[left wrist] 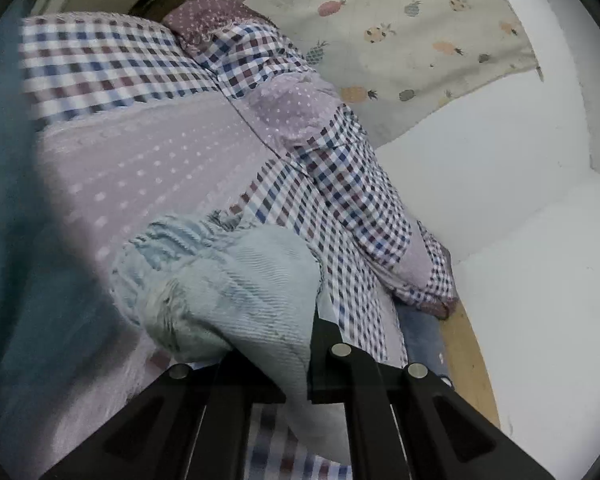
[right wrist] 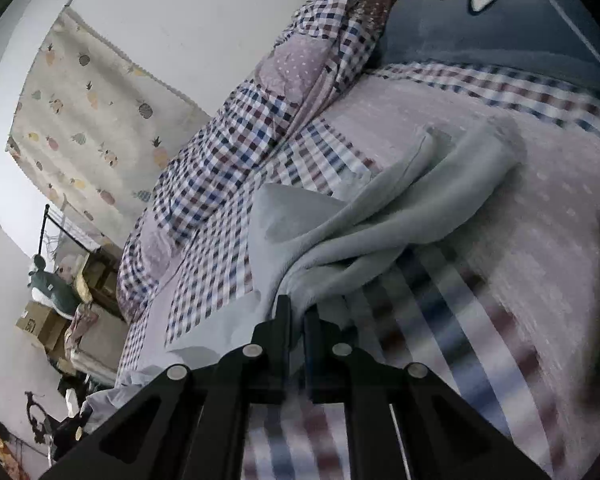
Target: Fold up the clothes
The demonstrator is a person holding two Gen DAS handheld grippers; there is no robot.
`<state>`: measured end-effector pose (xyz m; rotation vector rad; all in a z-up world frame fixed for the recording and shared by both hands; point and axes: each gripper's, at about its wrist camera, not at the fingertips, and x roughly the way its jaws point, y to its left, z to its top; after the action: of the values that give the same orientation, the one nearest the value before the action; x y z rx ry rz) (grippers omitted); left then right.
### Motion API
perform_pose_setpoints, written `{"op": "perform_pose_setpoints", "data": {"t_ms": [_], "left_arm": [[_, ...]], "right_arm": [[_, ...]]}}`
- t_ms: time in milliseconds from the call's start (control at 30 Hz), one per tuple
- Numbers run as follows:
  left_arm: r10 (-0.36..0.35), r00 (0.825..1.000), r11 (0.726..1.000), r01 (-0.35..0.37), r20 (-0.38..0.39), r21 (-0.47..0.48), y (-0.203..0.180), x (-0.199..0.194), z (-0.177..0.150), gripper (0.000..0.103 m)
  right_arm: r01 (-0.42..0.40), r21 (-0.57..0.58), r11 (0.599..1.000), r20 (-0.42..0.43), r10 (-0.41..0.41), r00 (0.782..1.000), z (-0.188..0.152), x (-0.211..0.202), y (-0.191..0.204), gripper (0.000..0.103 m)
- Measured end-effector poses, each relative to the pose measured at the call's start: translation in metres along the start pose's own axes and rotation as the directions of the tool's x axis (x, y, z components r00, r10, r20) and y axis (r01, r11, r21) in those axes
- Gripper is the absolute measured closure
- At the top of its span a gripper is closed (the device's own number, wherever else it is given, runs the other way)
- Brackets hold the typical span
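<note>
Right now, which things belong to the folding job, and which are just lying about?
In the job:
- pale blue garment
- left claw, shut on it
- right claw, shut on it

Lying about:
- checked quilt
- pineapple curtain
- grey pillow
- cardboard box

Pinching a fold of the pale blue garment (right wrist: 380, 216) between the closed jaws of the right gripper (right wrist: 298, 320), cloth trailing across the checked bedspread (right wrist: 228, 152). Hanging on the white wall, a pineapple-print cloth (right wrist: 88, 120); lying beyond, a grey pillow (right wrist: 480, 36).
</note>
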<state>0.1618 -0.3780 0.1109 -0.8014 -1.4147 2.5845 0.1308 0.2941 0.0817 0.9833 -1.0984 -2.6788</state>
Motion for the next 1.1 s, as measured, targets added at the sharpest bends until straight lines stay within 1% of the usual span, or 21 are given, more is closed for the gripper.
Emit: {"op": "perform_pose_setpoints", "data": {"t_ms": [33,100,133,167,200,233,267,333,367,400,467,500,533,600,667,733,767,800,967,1033,1100], "left_arm": [[0.011,1.000,1.000,-0.011,0.002,0.003,0.001,-0.012,-0.008,0.101],[0.078,0.996,0.997,-0.079,-0.031,-0.018,0.018,-0.024,-0.028,0.100],[0.113,0.992,0.993,-0.114,-0.049,-0.029,0.027,-0.030,-0.038,0.100],[0.166,0.981,0.984,-0.172,-0.097,-0.052,0.043,-0.032,-0.051,0.100],[0.196,0.972,0.976,-0.206,-0.130,-0.074,0.054,-0.032,-0.060,0.099],[0.212,0.964,0.967,-0.231,-0.163,-0.108,0.065,-0.035,-0.071,0.099],[0.212,0.962,0.963,-0.236,-0.172,-0.128,0.070,-0.040,-0.077,0.095],[0.210,0.964,0.960,-0.235,-0.164,-0.150,0.072,-0.053,-0.087,0.088],[0.210,0.966,0.962,-0.231,-0.150,-0.143,0.069,-0.062,-0.089,0.078],[0.210,0.968,0.964,-0.228,-0.135,-0.134,0.064,-0.070,-0.091,0.061],[0.201,0.974,0.971,-0.212,-0.104,-0.114,0.054,-0.089,-0.093,0.050],[0.193,0.976,0.974,-0.203,-0.097,-0.104,0.047,-0.094,-0.091,0.048],[0.195,0.977,0.975,-0.203,-0.090,-0.091,0.044,-0.103,-0.091,0.047],[0.189,0.980,0.980,-0.192,-0.056,-0.059,0.027,-0.115,-0.088,0.043],[0.176,0.984,0.984,-0.176,0.001,-0.035,0.010,-0.128,-0.084,0.041],[0.156,0.986,0.988,-0.155,0.055,-0.018,-0.004,-0.142,-0.080,0.037],[0.137,0.988,0.991,-0.136,0.075,-0.009,-0.012,-0.149,-0.078,0.030],[0.129,0.989,0.992,-0.130,0.076,0.006,-0.018,-0.150,-0.078,0.025],[0.121,0.992,0.990,-0.123,0.023,0.074,-0.045,-0.131,-0.071,0.024],[0.118,0.993,0.990,-0.117,-0.009,0.078,-0.051,-0.116,-0.068,0.024],[0.131,0.990,0.989,-0.128,-0.049,0.071,-0.054,-0.086,-0.059,0.024]], "right_arm": [[0.000,0.001,1.000,-0.004,0.000,1.000,-0.008,-0.013,0.000,0.099],[0.013,0.001,1.000,-0.026,-0.013,1.000,-0.026,-0.034,-0.004,0.099],[0.031,0.005,1.000,-0.053,-0.030,0.998,-0.036,-0.040,-0.009,0.098],[0.057,0.013,0.998,-0.087,-0.055,0.995,-0.044,-0.042,-0.016,0.098],[0.084,0.022,0.996,-0.122,-0.081,0.989,-0.052,-0.043,-0.023,0.098],[0.108,0.036,0.993,-0.148,-0.102,0.984,-0.058,-0.046,-0.028,0.097],[0.132,0.052,0.990,-0.171,-0.121,0.978,-0.064,-0.048,-0.034,0.097],[0.182,0.044,0.982,-0.172,-0.172,0.970,-0.069,-0.059,-0.036,0.095],[0.208,0.036,0.978,-0.168,-0.199,0.965,-0.069,-0.065,-0.036,0.095],[0.216,0.031,0.976,-0.161,-0.209,0.965,-0.068,-0.072,-0.035,0.095],[0.220,0.024,0.975,-0.141,-0.215,0.966,-0.064,-0.087,-0.033,0.093],[0.218,0.023,0.976,-0.128,-0.214,0.969,-0.061,-0.094,-0.032,0.093],[0.213,0.021,0.977,-0.116,-0.209,0.971,-0.059,-0.100,-0.031,0.089],[0.200,0.023,0.980,-0.083,-0.197,0.977,-0.055,-0.110,-0.029,0.079],[0.188,0.018,0.982,-0.062,-0.186,0.981,-0.055,-0.118,-0.027,0.067],[0.179,0.009,0.984,-0.047,-0.178,0.983,-0.054,-0.123,-0.025,0.062],[0.176,0.007,0.984,-0.046,-0.175,0.983,-0.055,-0.124,-0.025,0.060],[0.173,0.005,0.985,-0.047,-0.173,0.984,-0.056,-0.124,-0.025,0.060],[0.153,0.044,0.987,-0.051,-0.151,0.987,-0.054,-0.122,-0.034,0.057],[0.140,0.053,0.989,-0.058,-0.137,0.989,-0.052,-0.121,-0.036,0.057],[0.137,0.054,0.989,-0.060,-0.133,0.989,-0.050,-0.120,-0.038,0.057]]}}
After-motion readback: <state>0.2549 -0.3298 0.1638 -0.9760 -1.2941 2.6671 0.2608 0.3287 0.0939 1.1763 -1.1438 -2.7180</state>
